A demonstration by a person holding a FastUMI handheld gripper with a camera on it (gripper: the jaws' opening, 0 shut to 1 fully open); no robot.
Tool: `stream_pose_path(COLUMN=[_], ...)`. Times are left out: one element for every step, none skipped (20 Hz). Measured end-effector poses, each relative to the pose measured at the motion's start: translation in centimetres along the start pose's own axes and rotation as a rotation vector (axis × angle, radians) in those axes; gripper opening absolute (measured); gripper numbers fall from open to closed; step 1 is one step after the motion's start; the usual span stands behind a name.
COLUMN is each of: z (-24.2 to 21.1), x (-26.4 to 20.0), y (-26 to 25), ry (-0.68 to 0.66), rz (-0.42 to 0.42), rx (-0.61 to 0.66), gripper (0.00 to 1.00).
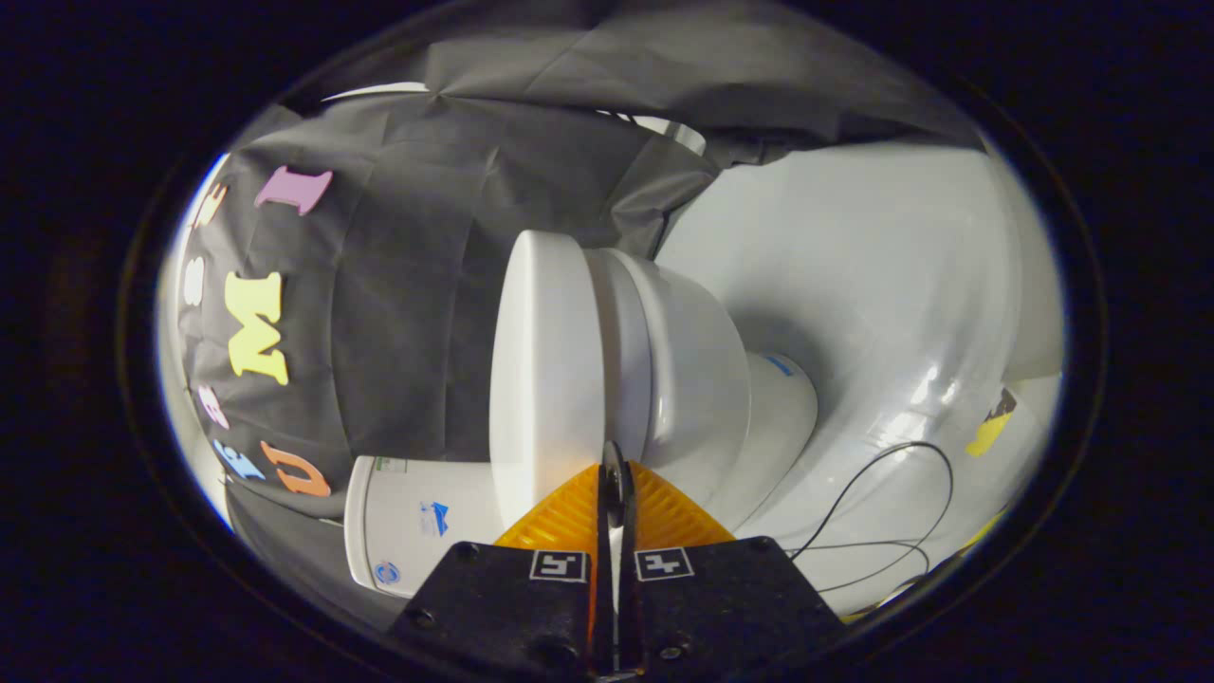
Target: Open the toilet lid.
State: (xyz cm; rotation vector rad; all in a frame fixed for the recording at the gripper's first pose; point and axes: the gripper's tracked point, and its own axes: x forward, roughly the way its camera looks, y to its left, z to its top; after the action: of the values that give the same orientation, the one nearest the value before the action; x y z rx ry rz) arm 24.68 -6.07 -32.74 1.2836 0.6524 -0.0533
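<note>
The view is rolled sideways, so the toilet point(664, 379) is lying across it with its lid point(545, 370) facing nine o'clock and its base pointing toward three o'clock. The lid is showing as a smooth, glossy white oval slab with a rounded edge, and it is sitting down flat against the seat point(616, 351), not yet lifted. The bowl point(697, 379) is bulging out beyond the seat, narrowing to the pedestal point(782, 408). The white cistern point(417, 522) is lying at seven o'clock from the lid, carrying small stickers. The gripper point(614, 474) is pointing at twelve o'clock with its fingers point(569, 517) pressed together, nothing between them, tips reaching the lid's lower edge. A thin black cable point(892, 512) is looping over the white floor point(854, 285) at four o'clock.
</note>
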Motion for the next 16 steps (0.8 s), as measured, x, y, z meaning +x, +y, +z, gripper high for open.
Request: stream_pose_path(z=[0.1, 0.2, 0.3, 0.3, 0.2, 0.2, 0.2, 0.3, 0.3, 0.2, 0.3, 0.3, 0.0, -0.1, -0.1, 0.0], x=[-0.2, -0.3, -0.7, -0.9, -1.1, -1.3, -1.6, -1.9, -2.1, -2.2, -2.6, -2.8, -3.0, -3.0, -3.1, -3.3], y=[0.3, 0.5, 1.0, 1.3, 1.7, 2.1, 2.7, 3.4, 4.2, 4.8, 5.2, 5.5, 5.8, 6.1, 6.5, 6.8], ry=[-0.002, -0.004, -0.008, -0.013, -0.019, -0.026, -0.038, -0.049, -0.059, -0.067, -0.075, -0.082, -0.089, -0.094, -0.104, -0.110], rz=[-0.008, -0.003, 0.002, 0.003, 0.001, -0.001, 0.001, 0.006, 0.010, 0.013, 0.017, 0.016, 0.015, 0.015, 0.017, 0.017], rx=[0.005, 0.017, 0.027, 0.022, 0.000, -0.033, -0.068, -0.095, -0.114, -0.133, -0.152, -0.170, -0.188, -0.198, -0.203, -0.215], gripper=[0.06, 0.06, 0.06, 0.04, 0.04, 0.04, 0.04, 0.04, 0.04, 0.04, 0.04, 0.04, 0.04, 0.04, 0.04, 0.04])
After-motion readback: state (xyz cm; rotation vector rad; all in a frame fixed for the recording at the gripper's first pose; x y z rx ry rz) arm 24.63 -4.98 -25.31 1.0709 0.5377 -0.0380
